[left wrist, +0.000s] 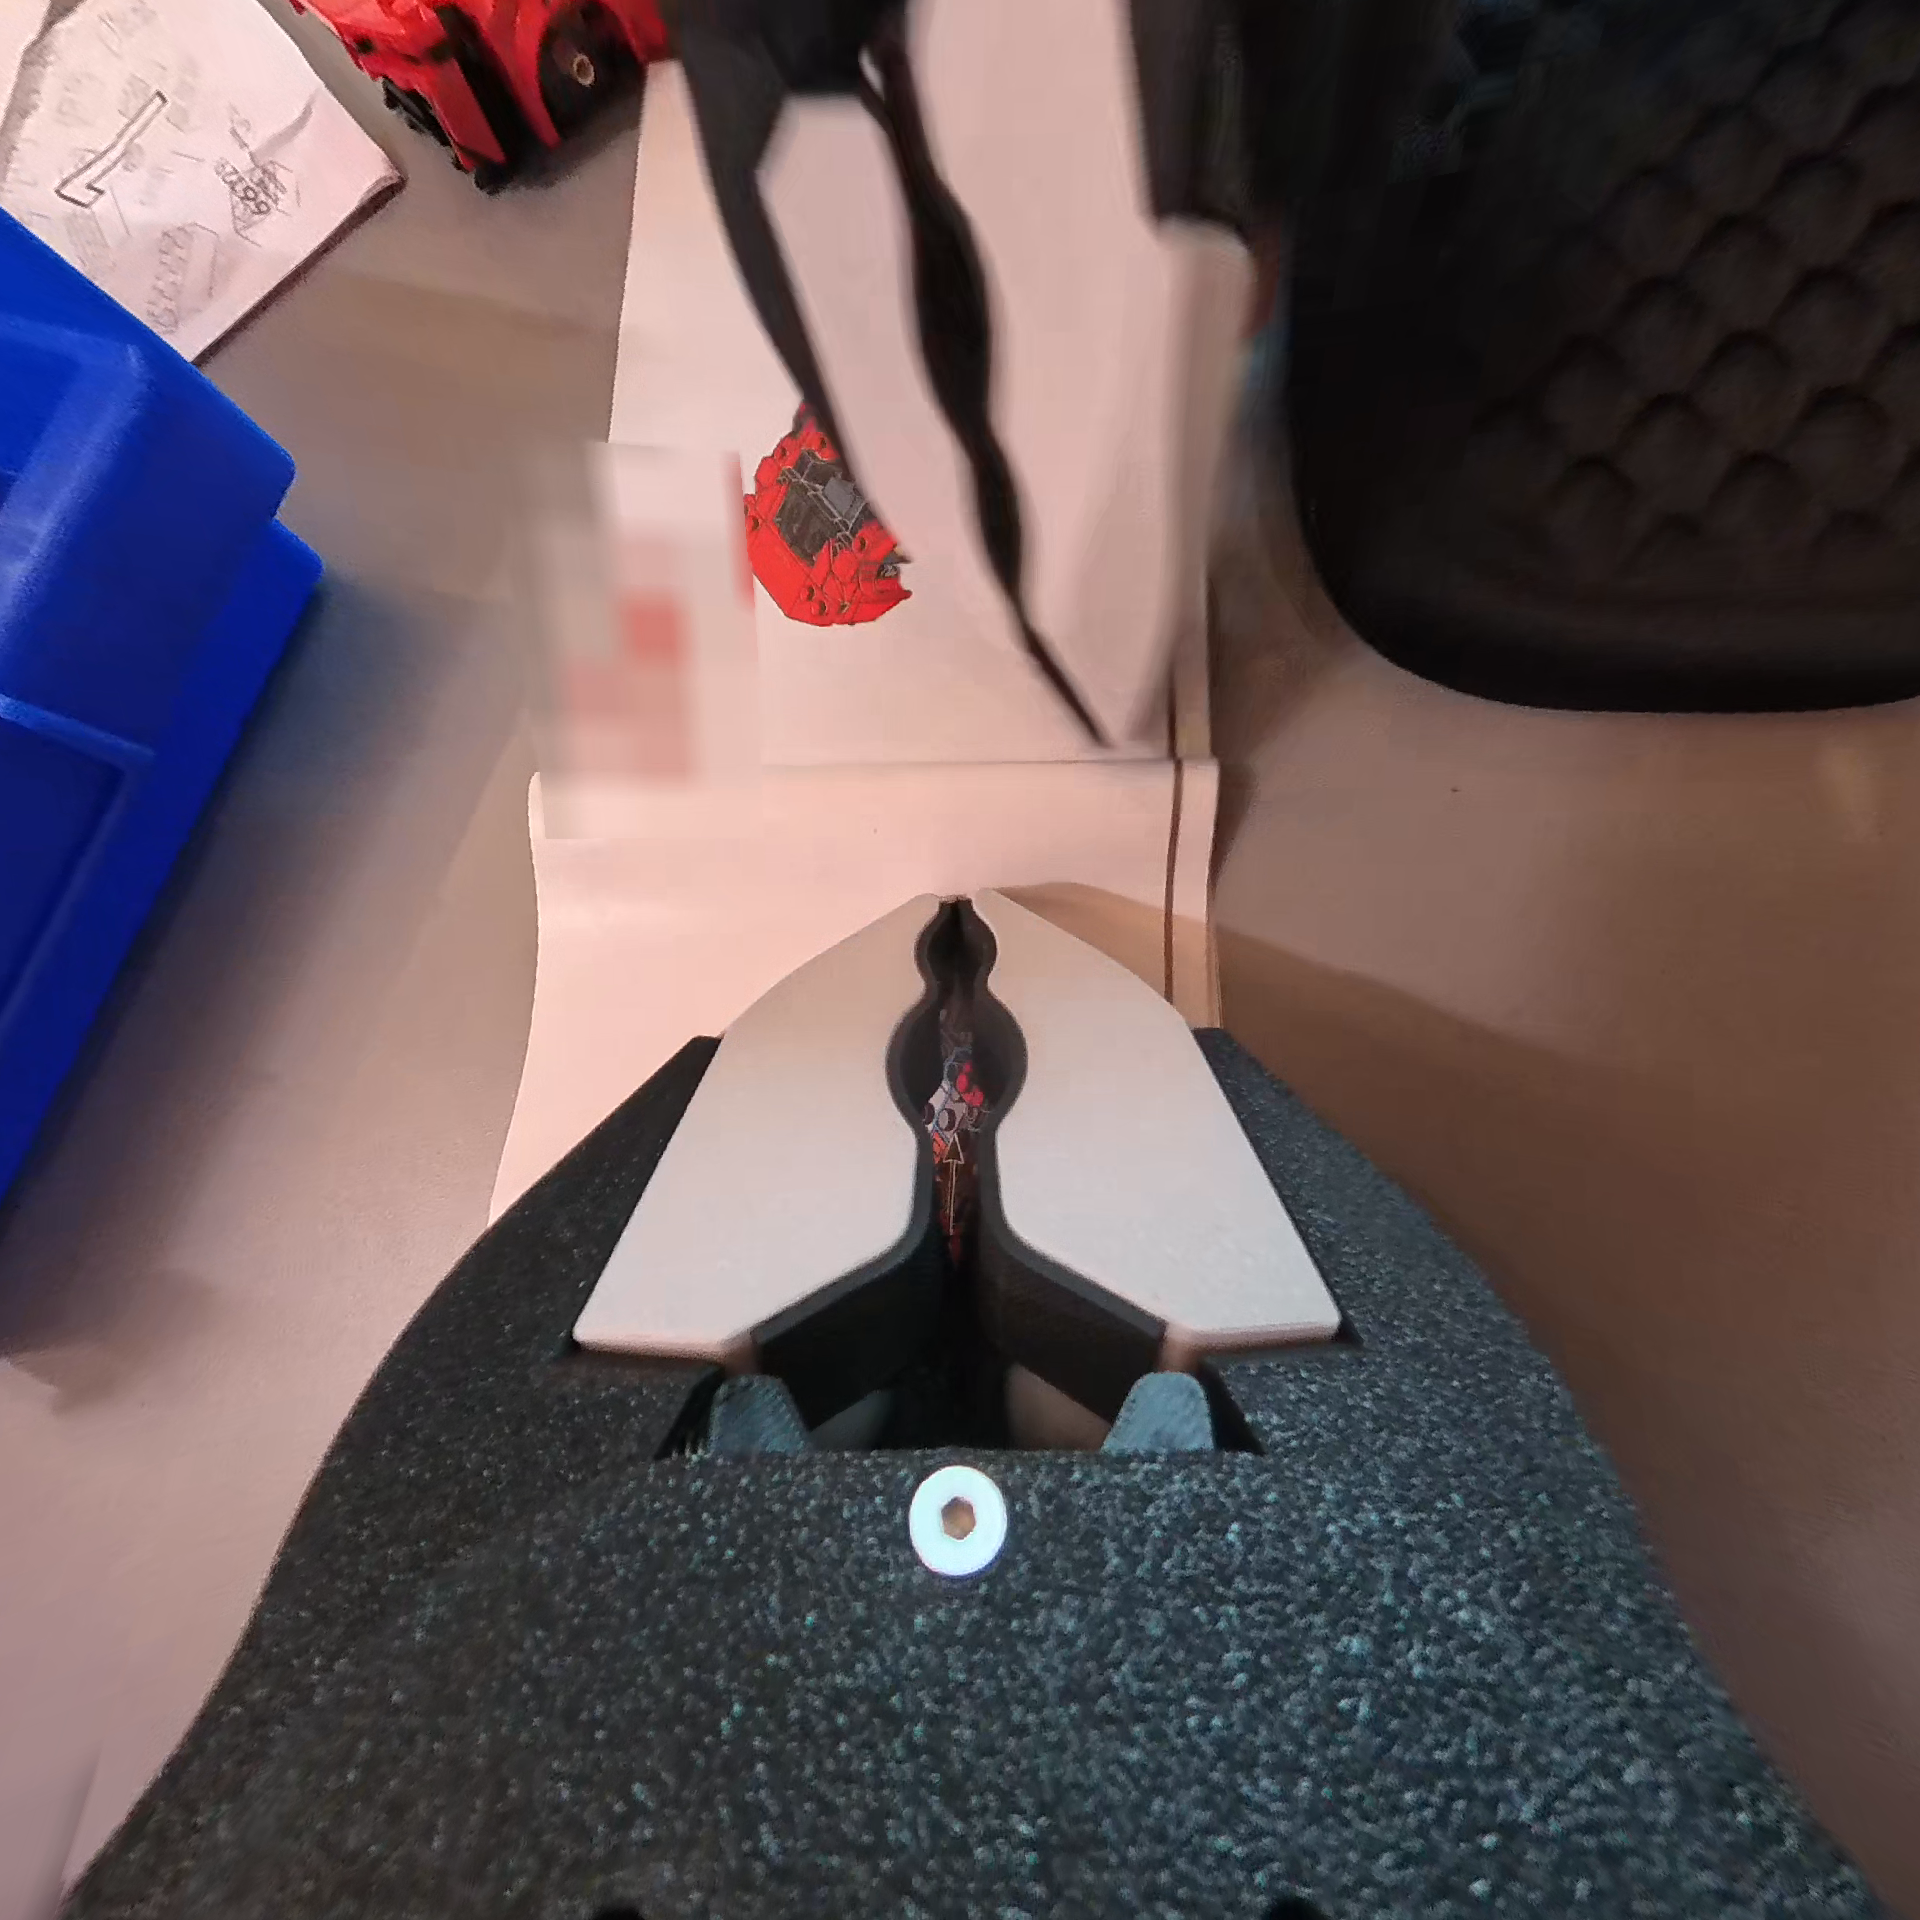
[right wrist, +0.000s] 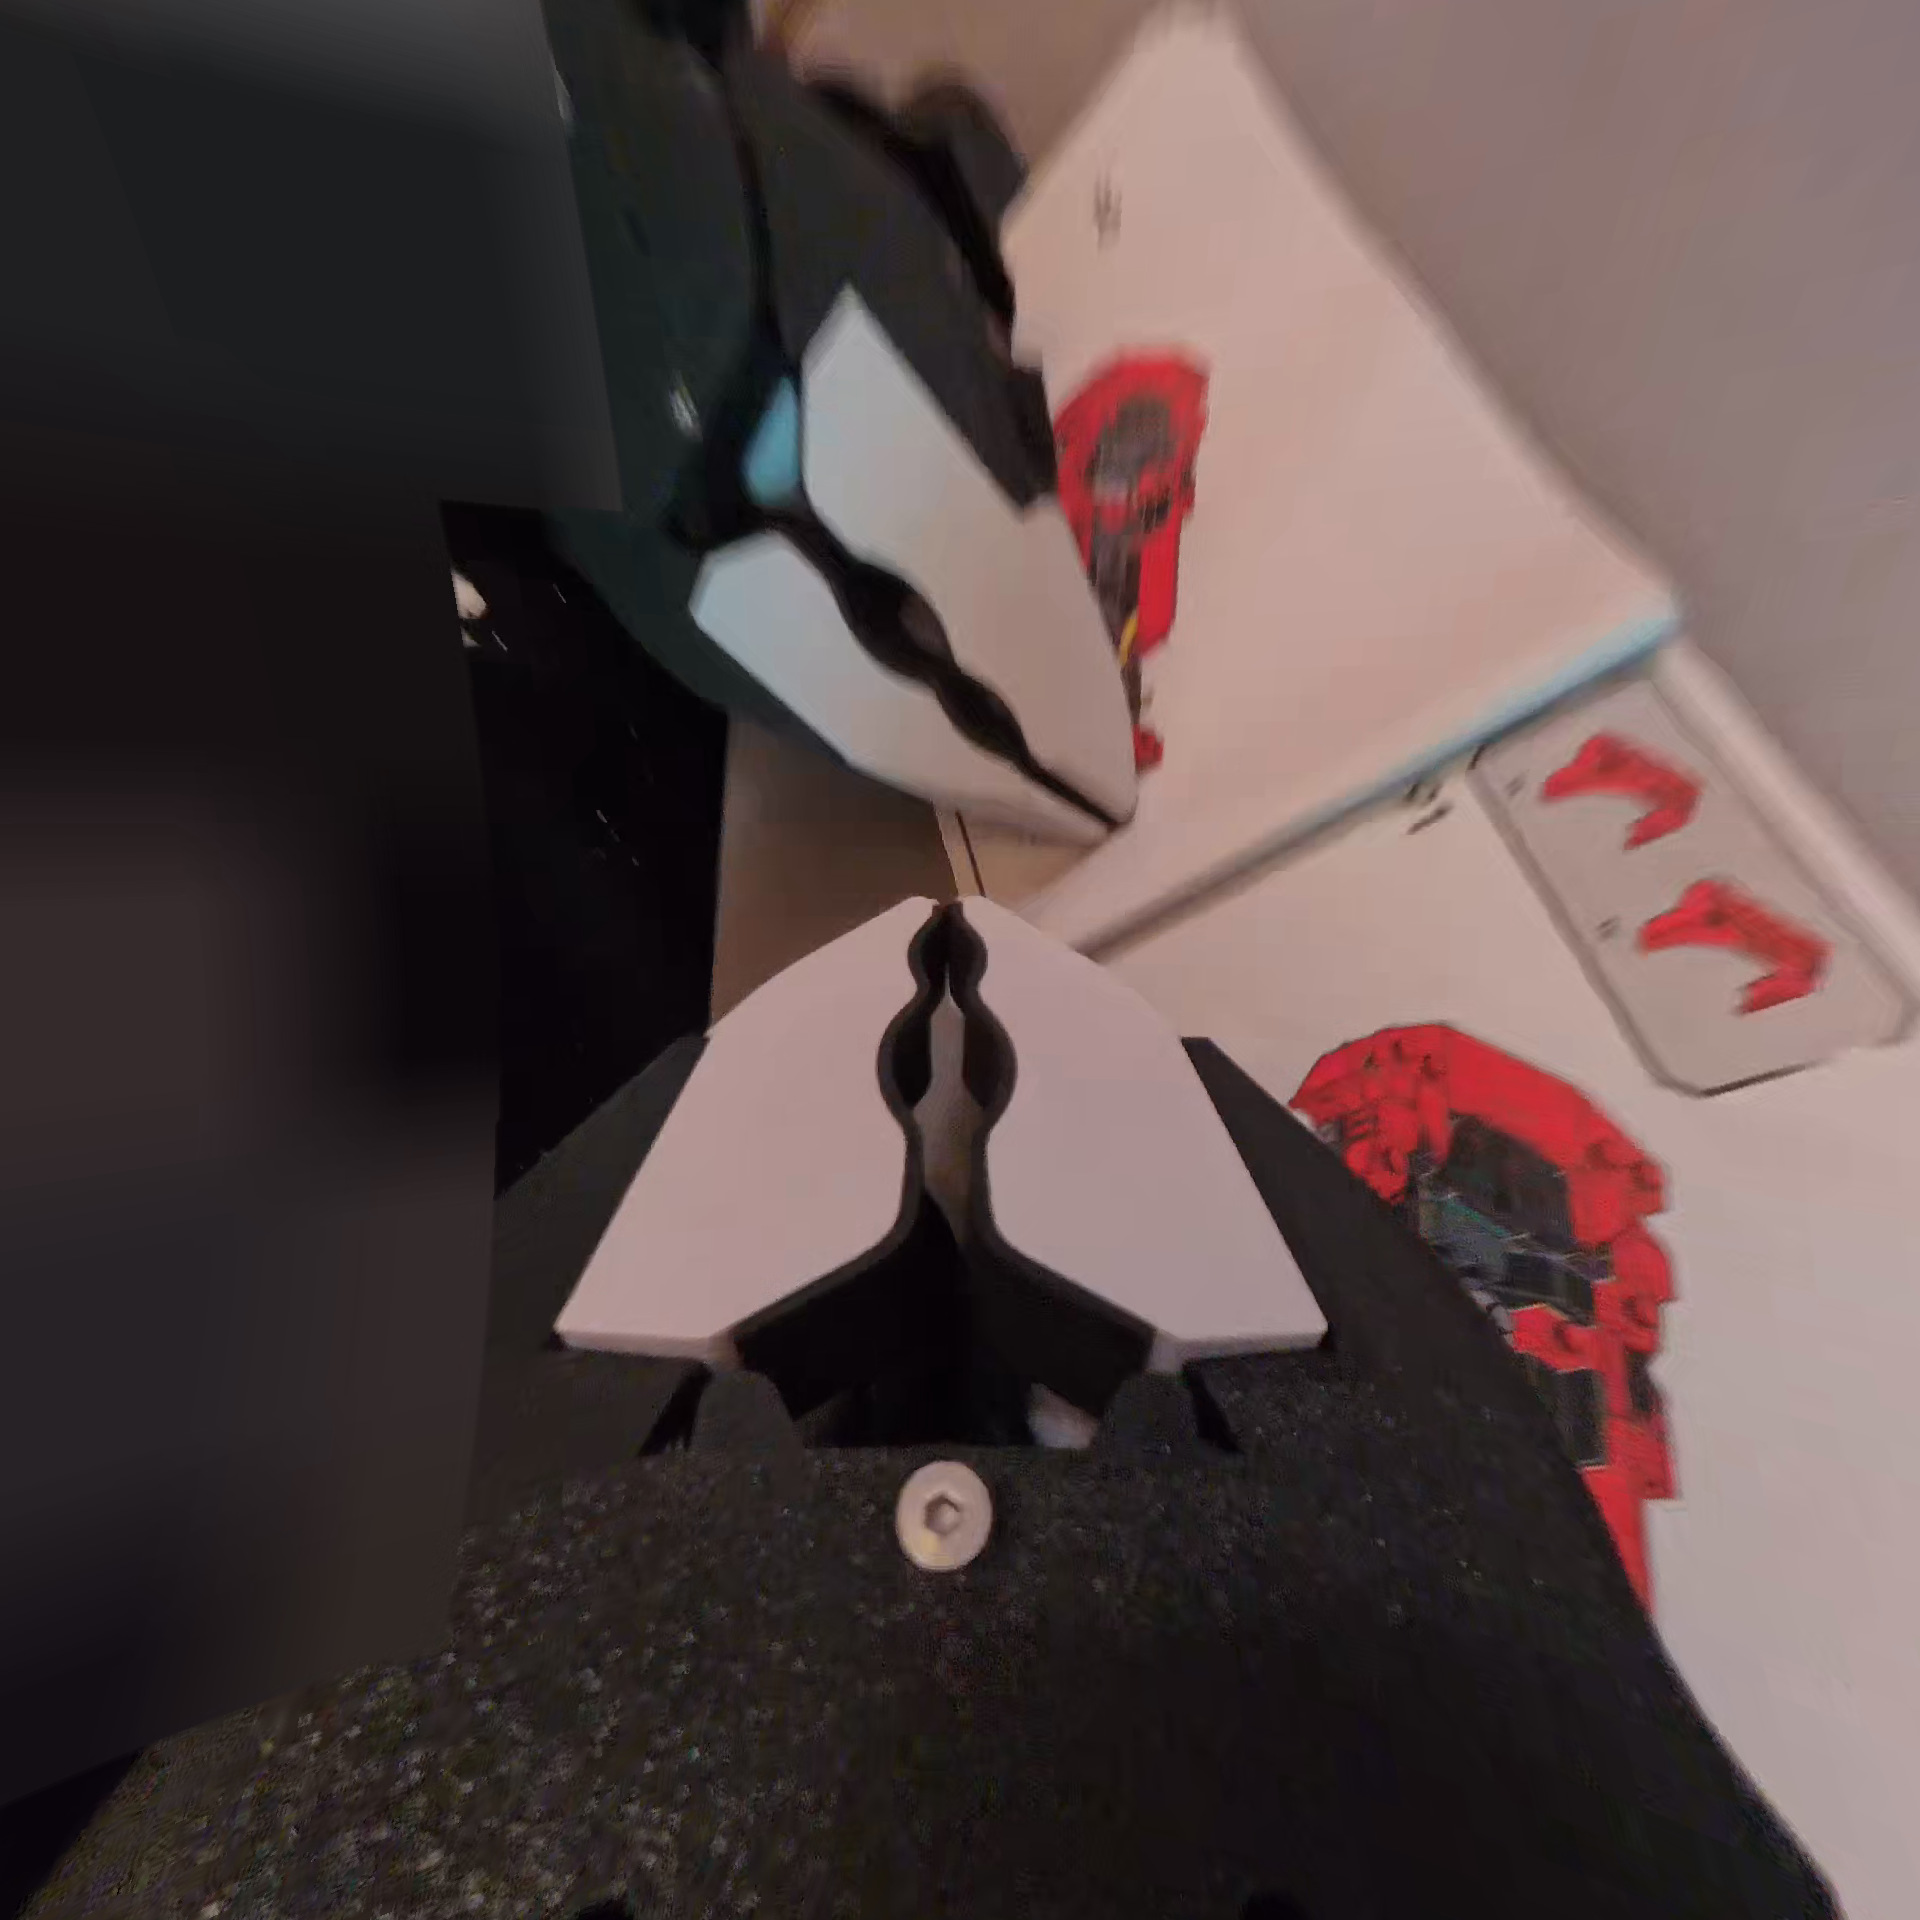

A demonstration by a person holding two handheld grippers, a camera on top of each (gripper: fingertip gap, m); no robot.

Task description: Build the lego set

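The instruction booklet [left wrist: 831, 831] lies open on the table, with pictures of a red model on its pages [right wrist: 1351, 520]. My left gripper [left wrist: 956, 904] is shut, low over the near page, whose print shows through the gap between the fingers. My right gripper [right wrist: 951, 906] is shut on the thin edge of a page. In the left wrist view it [left wrist: 1096, 732] is blurred and sits at the lower corner of a page that stands raised. The left gripper [right wrist: 1117, 810] shows just beyond it in the right wrist view. The red lego model [left wrist: 488, 73] sits at the far left.
A blue bin [left wrist: 125, 675] stands at the left. A loose sheet with line drawings [left wrist: 177, 156] lies behind it. A black quilted chair [left wrist: 1610, 364] is close at the right. A dark mass [right wrist: 260, 727] fills the left of the right wrist view. The tips of one gripper are about 4 cm away from the tips of the other. Both grippers' tips are roughly 20 cm from the red lego model [left wrist: 488, 73].
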